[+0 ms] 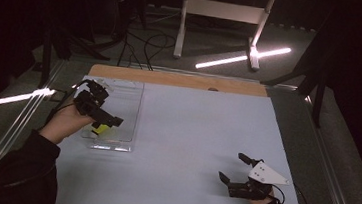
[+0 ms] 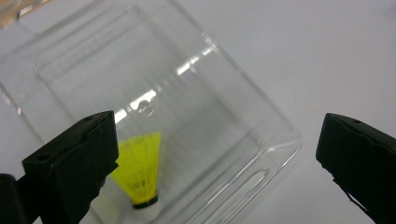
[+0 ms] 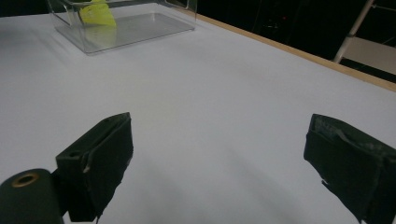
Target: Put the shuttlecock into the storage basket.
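your left gripper (image 2: 219,154) hangs wide open and empty just above the yellow shuttlecock (image 2: 138,175), which lies in the clear tray (image 2: 261,135), cork end nearest you; your right gripper (image 1: 240,173), also open, is well apart.

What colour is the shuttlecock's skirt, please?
Bright yellow; the shuttlecock shows best in the left gripper view.
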Demonstrator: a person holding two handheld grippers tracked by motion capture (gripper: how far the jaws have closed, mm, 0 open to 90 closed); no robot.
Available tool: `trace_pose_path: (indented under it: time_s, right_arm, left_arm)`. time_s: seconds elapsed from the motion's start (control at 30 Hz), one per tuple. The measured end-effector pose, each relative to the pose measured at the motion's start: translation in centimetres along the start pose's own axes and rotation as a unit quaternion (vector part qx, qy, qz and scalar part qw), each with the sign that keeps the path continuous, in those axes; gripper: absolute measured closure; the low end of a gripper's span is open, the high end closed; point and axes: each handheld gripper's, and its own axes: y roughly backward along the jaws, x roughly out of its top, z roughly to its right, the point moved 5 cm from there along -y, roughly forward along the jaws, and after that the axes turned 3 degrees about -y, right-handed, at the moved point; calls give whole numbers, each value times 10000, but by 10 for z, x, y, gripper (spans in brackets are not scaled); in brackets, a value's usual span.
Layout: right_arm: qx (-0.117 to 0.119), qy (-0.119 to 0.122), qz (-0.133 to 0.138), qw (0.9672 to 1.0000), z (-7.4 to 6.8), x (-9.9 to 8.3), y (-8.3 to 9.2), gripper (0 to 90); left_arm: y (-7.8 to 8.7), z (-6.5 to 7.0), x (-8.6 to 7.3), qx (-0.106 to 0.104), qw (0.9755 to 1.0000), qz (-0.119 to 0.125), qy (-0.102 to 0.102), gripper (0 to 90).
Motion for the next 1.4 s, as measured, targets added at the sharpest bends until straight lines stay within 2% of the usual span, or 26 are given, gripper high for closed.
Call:
trace_pose_path:
  time_s: [0.03, 0.17, 0.23, 0.33, 0.43, 0.5, 0.57, 0.63, 0.7, 0.8, 0.9, 0.93, 1.0, 1.07, 1.1, 1.13, 1.27, 1.3, 1.33, 1.37, 1.4]
  right_arm:
    - [2, -3, -2, 10000, 0, 0, 0, 81]
    - [-5, -11, -9, 10000, 1, 0, 0, 81]
    - [-6, -2, 11, 10000, 0, 1, 0, 81]
    - [-10, 35, 2, 10000, 0, 1, 0, 81]
    - [-15, 7, -6, 10000, 0, 0, 1, 81]
    - [-12, 7, 6, 10000, 0, 0, 1, 81]
    - [-14, 14, 14, 10000, 1, 0, 1, 81]
    - [-13, 24, 17, 10000, 1, 0, 1, 81]
    - [-14, 26, 4, 10000, 0, 0, 1, 81]
    - [-9, 32, 12, 10000, 0, 0, 1, 81]
    - [-10, 25, 14, 10000, 0, 0, 2, 81]
    - [-10, 25, 14, 10000, 0, 0, 2, 81]
    - [-8, 21, 18, 10000, 0, 0, 2, 81]
    - [5, 22, 10, 10000, 0, 0, 2, 81]
    - [6, 30, 10, 10000, 0, 0, 2, 81]
    - [6, 30, 10, 10000, 0, 0, 2, 81]
    - [8, 8, 13, 10000, 0, 0, 2, 82]
    - [10, 19, 8, 10000, 0, 0, 2, 81]
    - [10, 19, 8, 10000, 0, 0, 2, 81]
    - [12, 18, 8, 10000, 0, 0, 2, 81]
    - [12, 18, 8, 10000, 0, 0, 2, 81]
  left_arm:
    - [0, 4, 5, -28, 10000, 7, -77, 1]
    - [-1, 10, 12, -101, 9998, 96, -116, 1]
    - [-2, 17, 19, -184, 9995, 199, -168, 1]
    - [-4, 22, 23, -157, 9993, 217, -244, 1]
    - [-7, 31, 29, -231, 9988, 238, -352, 1]
    - [-10, 39, 34, -277, 9980, 275, -491, 1]
    - [-10, 43, 36, -297, 9977, 307, -536, 1]
    - [-11, 50, 40, -414, 9966, 377, -605, 2]
    - [-12, 61, 46, -519, 9945, 495, -758, 1]
    - [-14, 68, 49, -564, 9932, 531, -867, 2]
    - [-19, 82, 54, -704, 9904, 552, -1050, 1]
    - [-19, 82, 54, -704, 9904, 552, -1050, 2]
    - [-23, 89, 55, -830, 9882, 586, -1144, 1]
    - [-27, 96, 57, -857, 9870, 619, -1213, 1]
    - [-31, 103, 57, -882, 9850, 623, -1344, 1]
    - [-31, 103, 57, -882, 9850, 623, -1344, 1]
    - [-37, 114, 59, -1010, 9809, 668, -1521, 2]
    - [-40, 120, 59, -1036, 9784, 697, -1647, 1]
    - [-40, 120, 59, -1036, 9784, 697, -1647, 2]
    - [-42, 125, 58, -1114, 9766, 735, -1689, 2]
    - [-42, 125, 58, -1114, 9766, 735, -1689, 1]
